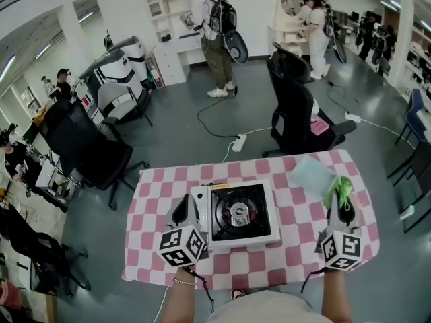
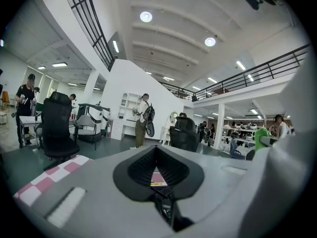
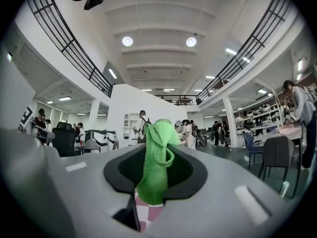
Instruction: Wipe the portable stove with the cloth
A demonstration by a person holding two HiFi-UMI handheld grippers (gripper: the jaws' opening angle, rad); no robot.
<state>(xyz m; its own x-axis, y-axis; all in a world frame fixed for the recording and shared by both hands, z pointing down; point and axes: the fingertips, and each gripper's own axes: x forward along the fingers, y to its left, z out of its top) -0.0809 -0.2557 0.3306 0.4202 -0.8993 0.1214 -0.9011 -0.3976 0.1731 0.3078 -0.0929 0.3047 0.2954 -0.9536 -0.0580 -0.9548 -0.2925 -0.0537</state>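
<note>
- Portable stove: a white body with a black top and a round burner in the middle. It sits flat on a table covered in pink and white checks, at the middle of the near half, straight in front of the person.
- Cloth: bright green and knitted. It is off the stove, well to its right, bunched up and standing out from the tip of the right gripper.
- Right gripper: its own view shows the two jaws pinched together on the cloth, which rises in a folded strip between them. It is held over the right side of the table, apart from the stove.
- Left gripper: its own view shows the jaws closed together with nothing between them. In the head view it lies just along the stove's left edge, pointing away from the person. Whether it touches the stove cannot be told.
- A pale green sheet lies flat on the far right part of the table, beyond the cloth.
- Behind the table stands a black office chair, and a white power strip lies on the grey floor.
</note>
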